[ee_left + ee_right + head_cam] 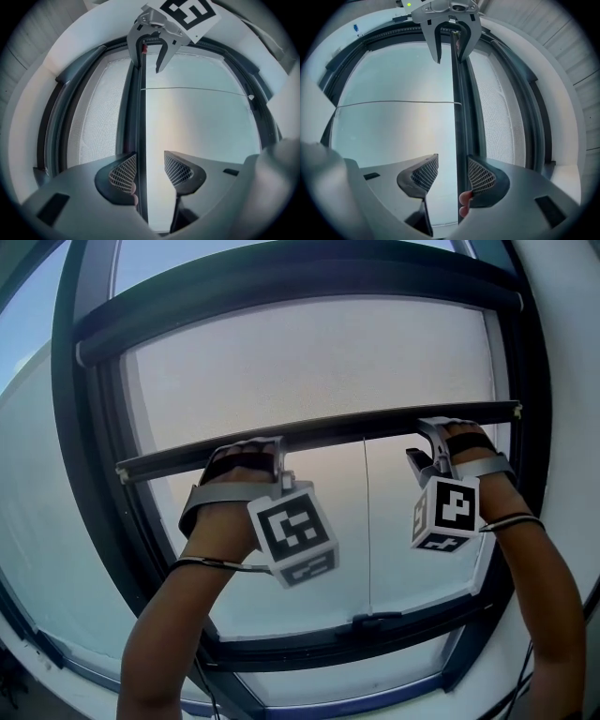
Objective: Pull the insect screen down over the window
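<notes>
Both tongs are straddling the pull bar of the insect screen, and neither is clamping it. The left tongs are standing fairly wide, with the bar lying against one pad and a clear gap to the other. The right tongs are doing likewise at the bar's far end. Mesh is covering the pane above the tongs, while below them bare glass is showing down to the lower frame of the window. I am reading this as mid-pull, roughly half done. Next I am wanting an even downward draw with both hands, keeping the bar level so it is not jamming, until it is meeting that frame.
</notes>
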A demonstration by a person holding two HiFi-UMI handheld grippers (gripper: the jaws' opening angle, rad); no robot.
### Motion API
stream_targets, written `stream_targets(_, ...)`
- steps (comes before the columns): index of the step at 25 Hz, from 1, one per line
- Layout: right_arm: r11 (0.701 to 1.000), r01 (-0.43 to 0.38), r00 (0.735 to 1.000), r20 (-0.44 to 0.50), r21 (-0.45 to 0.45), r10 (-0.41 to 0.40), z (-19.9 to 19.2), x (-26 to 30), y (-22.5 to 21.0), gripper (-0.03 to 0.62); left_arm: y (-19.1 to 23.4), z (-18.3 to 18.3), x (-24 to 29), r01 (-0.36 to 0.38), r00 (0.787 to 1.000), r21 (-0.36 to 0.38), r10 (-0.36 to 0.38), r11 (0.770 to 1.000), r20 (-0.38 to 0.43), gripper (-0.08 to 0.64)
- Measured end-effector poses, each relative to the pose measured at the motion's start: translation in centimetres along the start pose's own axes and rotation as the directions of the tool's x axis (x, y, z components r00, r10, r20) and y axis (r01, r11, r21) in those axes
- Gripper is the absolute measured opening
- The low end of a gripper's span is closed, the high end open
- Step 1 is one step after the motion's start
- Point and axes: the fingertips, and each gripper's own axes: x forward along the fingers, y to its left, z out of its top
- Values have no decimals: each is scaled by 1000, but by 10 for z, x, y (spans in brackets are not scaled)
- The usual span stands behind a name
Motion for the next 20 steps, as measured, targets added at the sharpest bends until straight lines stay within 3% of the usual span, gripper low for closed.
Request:
stream_targets(3, 1000, -31, 1000, -5, -4, 31, -3, -2, 9, 181, -8, 3, 1, 1, 1000, -8, -1, 1000, -3, 181)
stream_targets(13, 995, -102, 994, 22, -17, 102, -8, -24, 64, 179, -66, 10, -12, 105, 994, -10, -105, 994, -36, 179)
stream_targets(20, 989, -151, 988, 22, -5, 151, -2, -26, 74, 179, -76, 5, -14, 138, 990, -29, -138, 990, -27, 179)
